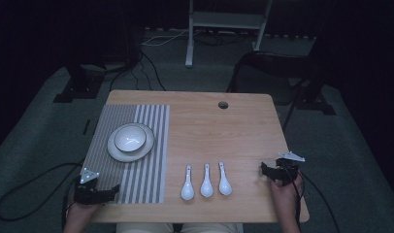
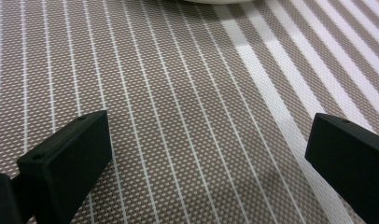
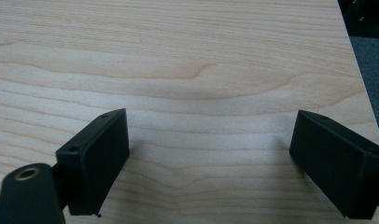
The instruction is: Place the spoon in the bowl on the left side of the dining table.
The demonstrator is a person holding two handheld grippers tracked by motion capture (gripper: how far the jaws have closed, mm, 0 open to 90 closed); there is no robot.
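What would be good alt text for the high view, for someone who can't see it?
A person at a wooden table holds open tongs in each hand, the left tongs over a striped placemat, the right tongs near the right edge. A bowl sits on a plate; three white spoons lie side by side.

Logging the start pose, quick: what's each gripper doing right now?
Left gripper: open, empty, over the striped placemat.
Right gripper: open, empty, over bare table.

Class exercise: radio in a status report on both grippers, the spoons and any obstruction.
Left gripper open over striped placemat. Right gripper open over bare wooden table. Three white ceramic spoons untouched between them. Nothing in the way.
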